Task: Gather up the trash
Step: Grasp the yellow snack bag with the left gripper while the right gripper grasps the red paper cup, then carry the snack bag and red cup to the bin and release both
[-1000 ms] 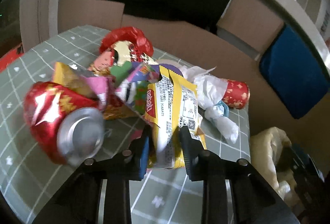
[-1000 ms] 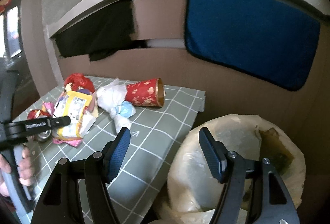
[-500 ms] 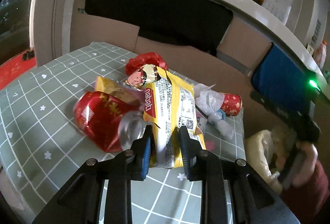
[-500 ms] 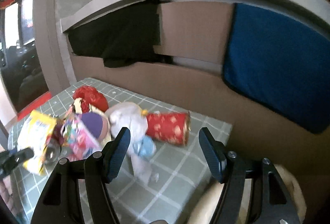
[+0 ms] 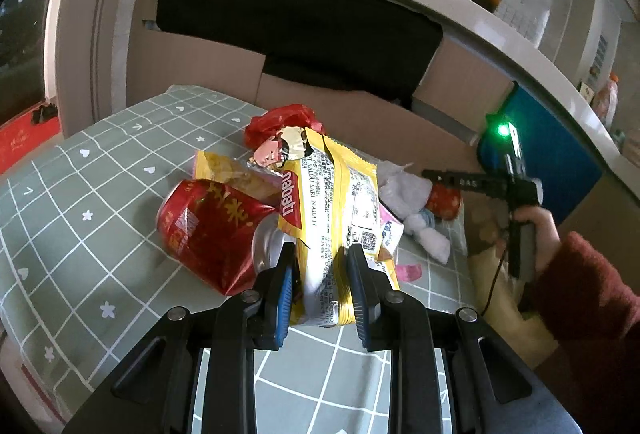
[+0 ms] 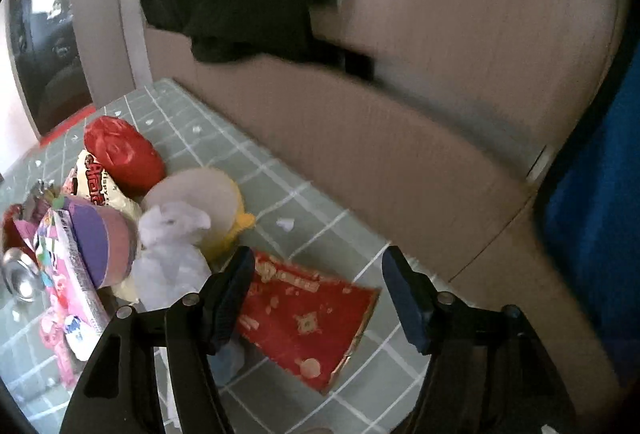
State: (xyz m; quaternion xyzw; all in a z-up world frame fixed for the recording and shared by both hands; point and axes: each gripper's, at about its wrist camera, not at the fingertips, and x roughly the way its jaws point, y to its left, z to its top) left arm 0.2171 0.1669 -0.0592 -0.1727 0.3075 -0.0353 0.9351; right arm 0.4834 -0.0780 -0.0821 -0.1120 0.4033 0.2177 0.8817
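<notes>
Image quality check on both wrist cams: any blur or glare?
Left wrist view: sharp; print on the yellow wrapper readable, glare on the red can end, fisheye bends the shelf edge. Right wrist view: motion-smeared throughout, the red paper cup soft, its text unreadable; both have dark corner vignetting.

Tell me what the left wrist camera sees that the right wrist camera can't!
Only the left view shows the left tongs squeezing the yellow wrapper, the dented can body, and a hand holding the right tongs. Only the right view shows the purple cup and the right tongs open, closing in over the red cup. Both show the red bag, the tissue and the checked table.
</notes>
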